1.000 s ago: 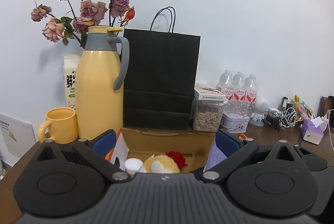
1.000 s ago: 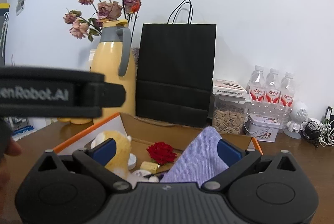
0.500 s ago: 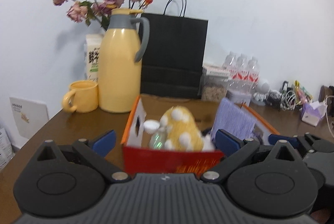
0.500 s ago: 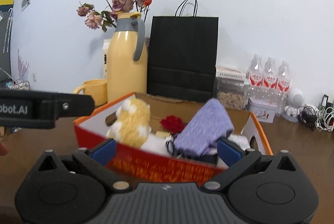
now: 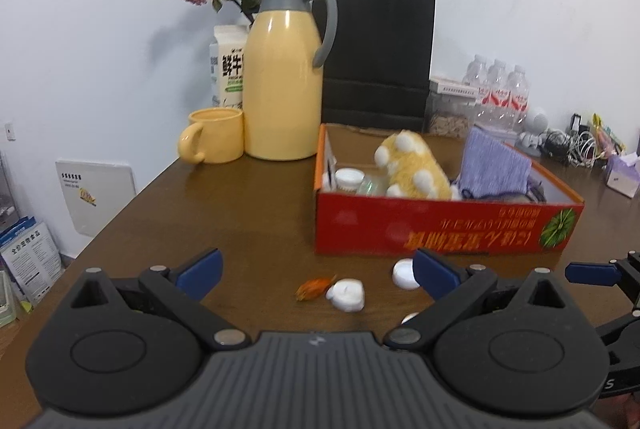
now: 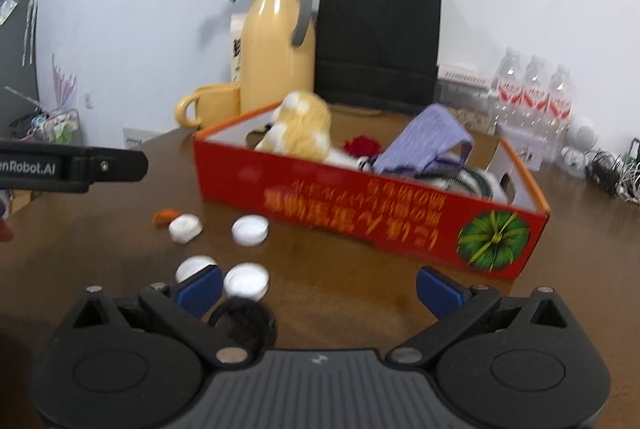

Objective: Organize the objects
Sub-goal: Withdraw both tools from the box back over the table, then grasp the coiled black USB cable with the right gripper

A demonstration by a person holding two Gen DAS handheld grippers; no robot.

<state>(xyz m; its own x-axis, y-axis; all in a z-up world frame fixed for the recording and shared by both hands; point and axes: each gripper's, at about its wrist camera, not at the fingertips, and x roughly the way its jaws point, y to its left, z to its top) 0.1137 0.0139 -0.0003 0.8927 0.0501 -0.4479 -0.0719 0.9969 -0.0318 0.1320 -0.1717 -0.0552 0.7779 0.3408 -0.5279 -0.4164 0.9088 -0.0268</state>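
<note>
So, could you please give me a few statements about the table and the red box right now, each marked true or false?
1. The yellow plush toy lies inside the red box. True.
2. The yellow mug stands right of the black paper bag. False: it stands left of the yellow thermos jug, and the black paper bag is right of that jug.
3. Several white caps lie on the table outside the box. True.
4. The right gripper is shut on a cap. False: its fingers are apart and hold nothing.
5. The purple cloth lies on the bare table. False: it sits in the box.
</note>
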